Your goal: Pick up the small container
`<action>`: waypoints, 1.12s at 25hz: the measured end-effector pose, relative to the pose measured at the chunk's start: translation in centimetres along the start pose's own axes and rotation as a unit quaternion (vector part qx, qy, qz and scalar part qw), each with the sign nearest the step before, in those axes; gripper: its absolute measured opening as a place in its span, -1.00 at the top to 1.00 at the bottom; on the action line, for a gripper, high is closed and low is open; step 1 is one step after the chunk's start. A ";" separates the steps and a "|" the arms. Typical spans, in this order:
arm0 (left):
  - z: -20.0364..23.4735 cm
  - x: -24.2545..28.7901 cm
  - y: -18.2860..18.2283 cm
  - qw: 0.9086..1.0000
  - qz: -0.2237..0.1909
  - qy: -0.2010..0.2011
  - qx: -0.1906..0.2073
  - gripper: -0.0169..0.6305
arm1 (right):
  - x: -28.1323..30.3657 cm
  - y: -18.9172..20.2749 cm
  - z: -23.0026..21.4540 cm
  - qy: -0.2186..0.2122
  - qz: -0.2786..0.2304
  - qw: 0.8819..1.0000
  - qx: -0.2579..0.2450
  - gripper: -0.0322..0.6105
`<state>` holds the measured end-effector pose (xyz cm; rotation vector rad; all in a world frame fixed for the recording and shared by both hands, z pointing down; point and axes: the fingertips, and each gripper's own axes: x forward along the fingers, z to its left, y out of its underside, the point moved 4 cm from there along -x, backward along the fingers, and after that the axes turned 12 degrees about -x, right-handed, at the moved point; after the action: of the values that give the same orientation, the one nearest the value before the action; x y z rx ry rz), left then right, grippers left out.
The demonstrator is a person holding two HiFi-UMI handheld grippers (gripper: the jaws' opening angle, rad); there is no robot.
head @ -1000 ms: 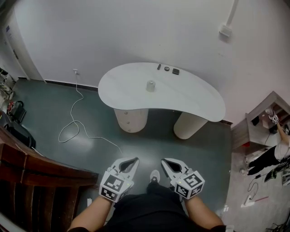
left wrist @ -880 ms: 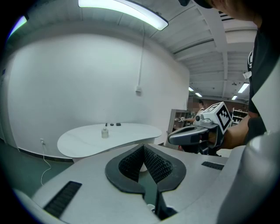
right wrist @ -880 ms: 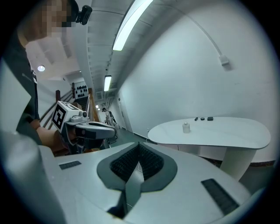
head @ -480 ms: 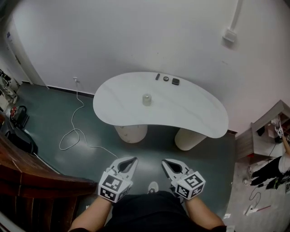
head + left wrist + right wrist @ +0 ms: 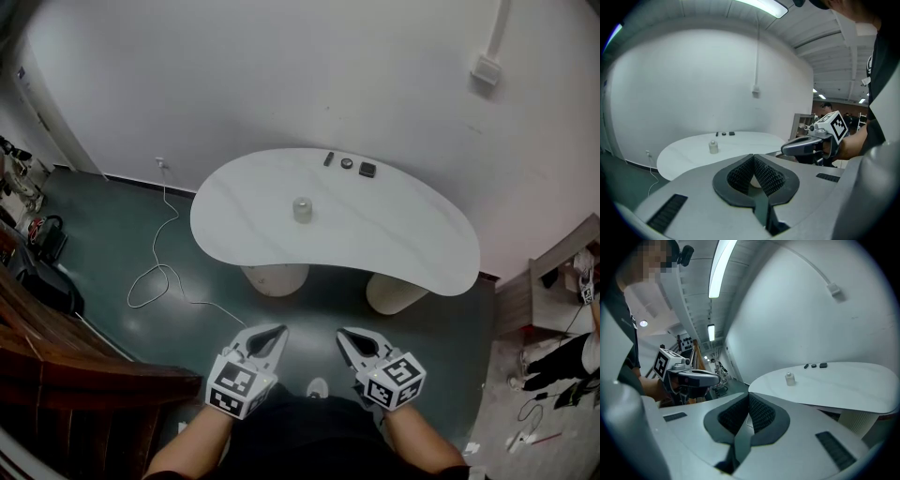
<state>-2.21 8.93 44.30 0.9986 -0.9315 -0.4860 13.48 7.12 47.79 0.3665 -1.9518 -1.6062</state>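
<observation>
The small container (image 5: 302,209), a pale jar with a lid, stands upright near the middle of a white kidney-shaped table (image 5: 403,234). It also shows small and far off in the left gripper view (image 5: 713,147) and in the right gripper view (image 5: 789,378). My left gripper (image 5: 277,331) and right gripper (image 5: 343,334) hang side by side over the dark floor, well short of the table. In its own view each gripper (image 5: 753,157) (image 5: 749,395) has its jaws closed together with nothing between them.
Three small dark objects (image 5: 346,164) lie at the table's far edge by the white wall. A white cable (image 5: 155,272) loops on the floor at left. Dark wooden furniture (image 5: 56,375) stands near left, and a shelf unit (image 5: 562,272) at right.
The table and container sit lower in the head view and look slightly larger. The view has shifted toward them, while both grippers keep their places in the picture.
</observation>
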 end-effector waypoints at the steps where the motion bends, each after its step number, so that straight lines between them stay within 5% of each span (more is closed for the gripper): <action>1: 0.2 0.1 0.0 1.000 0.002 -0.003 -0.002 0.90 | 0.1 0.0 -0.2 0.000 0.000 1.000 0.001 0.91; 13: 4.7 4.6 -0.7 1.000 0.009 0.017 -0.003 0.90 | 3.2 0.2 -3.2 0.017 0.014 1.000 -0.009 0.91; 28: 17.9 14.6 -9.5 0.998 0.011 0.062 0.030 0.90 | 16.6 -5.9 -12.0 0.057 0.040 0.997 -0.016 0.91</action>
<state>-8.91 -15.09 46.28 1.0604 -0.8489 -0.3739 6.45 -13.00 47.75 0.3534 -1.8301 -1.5306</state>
